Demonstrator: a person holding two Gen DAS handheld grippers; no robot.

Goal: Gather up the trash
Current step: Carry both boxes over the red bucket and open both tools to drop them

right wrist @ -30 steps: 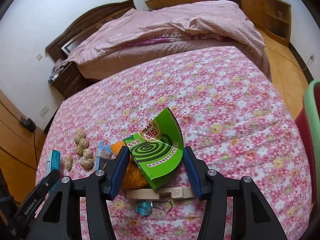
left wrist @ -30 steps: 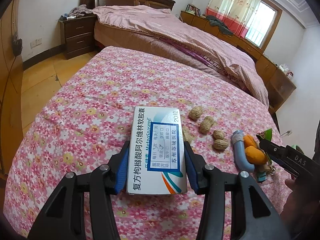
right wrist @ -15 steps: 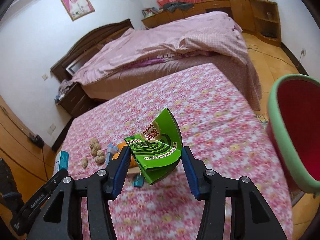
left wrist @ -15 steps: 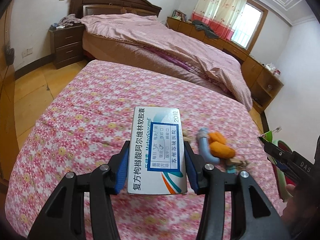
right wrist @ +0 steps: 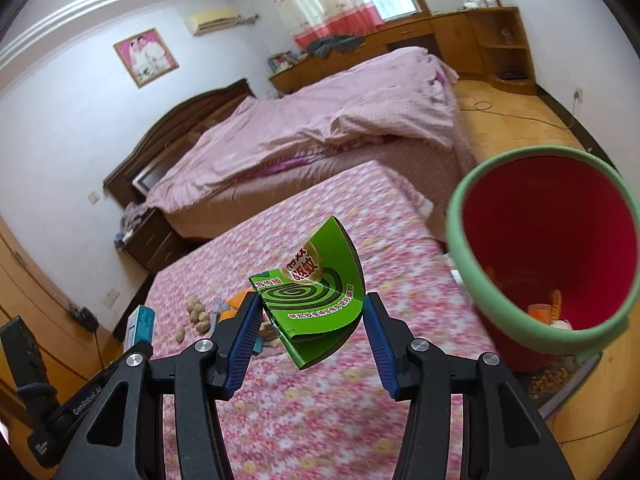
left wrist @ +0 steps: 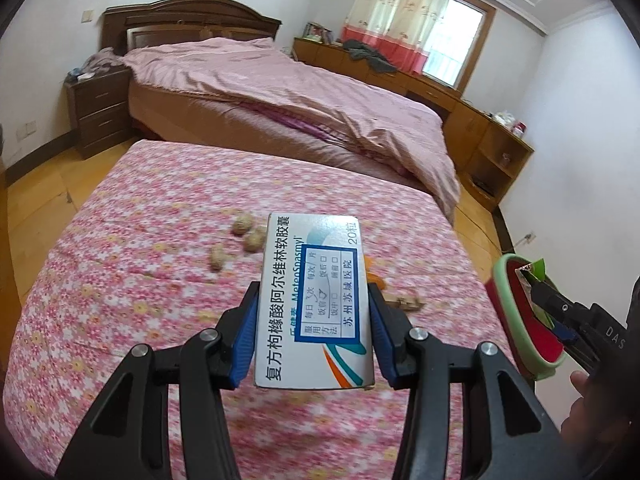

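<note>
Left wrist view: the left gripper [left wrist: 312,340] pinches a white medicine box [left wrist: 314,304] flat between its blue pads, printed face up, held above a bed covered in a pink floral sheet [left wrist: 132,288]. To the left of the box, a few peanuts [left wrist: 242,236] lie on the sheet; just right of it, a wooden clothespin [left wrist: 408,303] and something orange peek out. Far right, beyond the bed's edge, is a red bin with a green rim [left wrist: 505,308], and the other tool reaches over it.

Right wrist view: at far left the medicine box shows again as a teal-sided carton. Right of it, the peanuts and some orange and blue scraps, too blurred to name, lie on the sheet. In the middle, the right gripper [right wrist: 310,320] clamps a bent green mosquito-coil carton [right wrist: 316,292] by its two edges, lifted clear of the bed. To the right stands the bin [right wrist: 460,240], its mouth tilted toward the camera, a little orange and pale rubbish already at the bottom.

Both pieces of trash appear to be mid-carry toward the bin, the green carton closer. I judge the next move calls for bringing that carton fully over the rim before the fingers spread; let go short of it, a light, bent card could catch the rim or flutter to the floor. The box would follow.
</note>
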